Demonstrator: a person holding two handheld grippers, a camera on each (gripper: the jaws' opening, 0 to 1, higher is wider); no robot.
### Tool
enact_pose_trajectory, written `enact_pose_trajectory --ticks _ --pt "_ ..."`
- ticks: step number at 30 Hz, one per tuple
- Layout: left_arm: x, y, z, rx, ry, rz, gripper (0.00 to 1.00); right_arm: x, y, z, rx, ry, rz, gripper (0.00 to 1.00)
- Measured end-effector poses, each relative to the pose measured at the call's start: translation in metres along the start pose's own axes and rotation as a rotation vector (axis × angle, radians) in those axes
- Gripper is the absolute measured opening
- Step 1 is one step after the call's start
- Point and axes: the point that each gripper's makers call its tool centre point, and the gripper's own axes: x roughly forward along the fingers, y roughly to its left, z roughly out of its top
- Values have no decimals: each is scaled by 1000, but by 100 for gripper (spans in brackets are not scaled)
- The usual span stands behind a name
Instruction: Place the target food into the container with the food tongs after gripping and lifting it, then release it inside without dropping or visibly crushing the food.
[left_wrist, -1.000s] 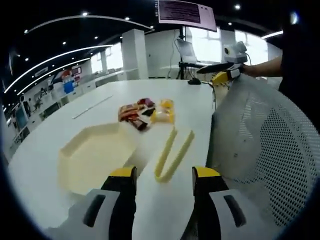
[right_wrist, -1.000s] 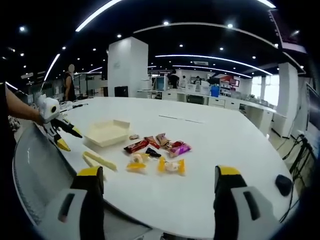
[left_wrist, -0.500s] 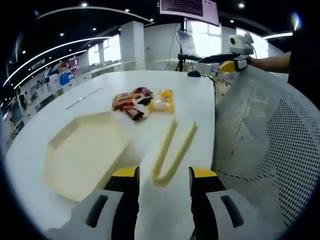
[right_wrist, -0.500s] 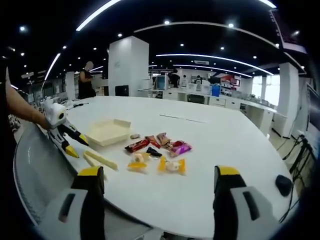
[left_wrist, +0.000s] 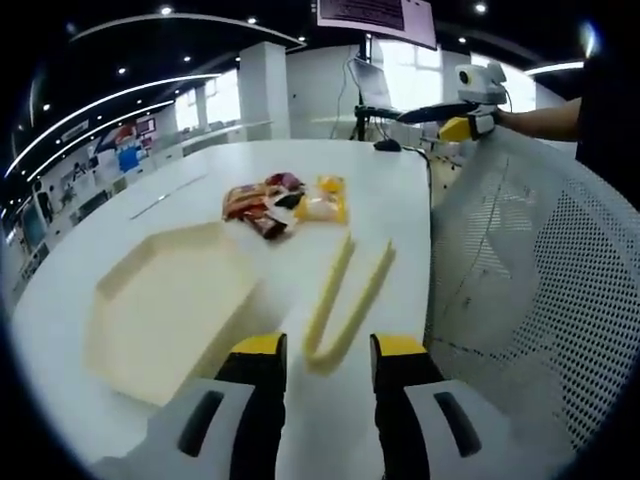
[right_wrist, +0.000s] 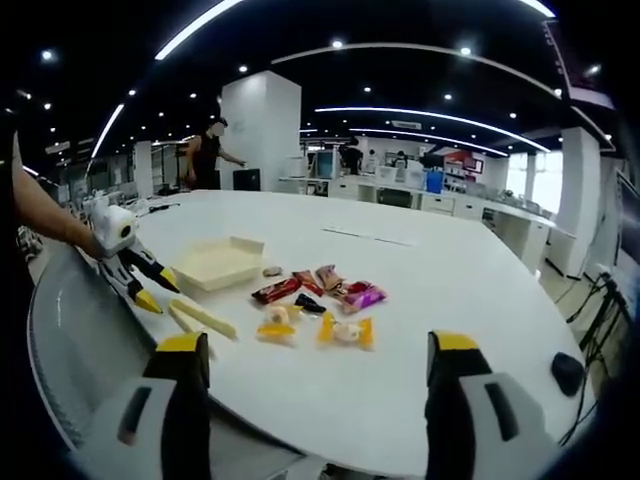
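In the left gripper view, the left gripper (left_wrist: 322, 352) hangs low over a white table (left_wrist: 395, 200), its yellow-tipped jaws apart with the closed bend of the pale yellow food tongs (left_wrist: 345, 300) just ahead of the gap between them; nothing is held. The tongs lie flat on the table, their two arms spreading away from the gripper toward a small heap of wrapped snacks (left_wrist: 285, 198): red and brown packets on one side, yellow-wrapped sweets on the other. Beside the tongs, apart from them, sits the cream hexagonal container (left_wrist: 165, 300), with nothing inside it that can be seen. A white mesh chair back (left_wrist: 530, 280) rises along the table's edge, and beyond it the right gripper (left_wrist: 462, 115) shows far off, held by a hand with a bare forearm. In the right gripper view, the right gripper (right_wrist: 312, 350) has its jaws wide apart and holds nothing; it looks across the table from the opposite side. There the snacks (right_wrist: 315, 300) lie spread near the middle, the container (right_wrist: 217, 263) stands beyond them, and the tongs (right_wrist: 200, 318) lie near the table edge with the left gripper (right_wrist: 148, 290) angled down just beside them. A black computer mouse (right_wrist: 565, 372) rests at the table's far right edge. A person (right_wrist: 208, 155) stands in the office background.
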Motion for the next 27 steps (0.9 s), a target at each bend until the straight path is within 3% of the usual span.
enact_pose_trajectory --ticks 27 --pt "8 0 -6 11 26 -14 22 1 -1 -1 8 3 6 89"
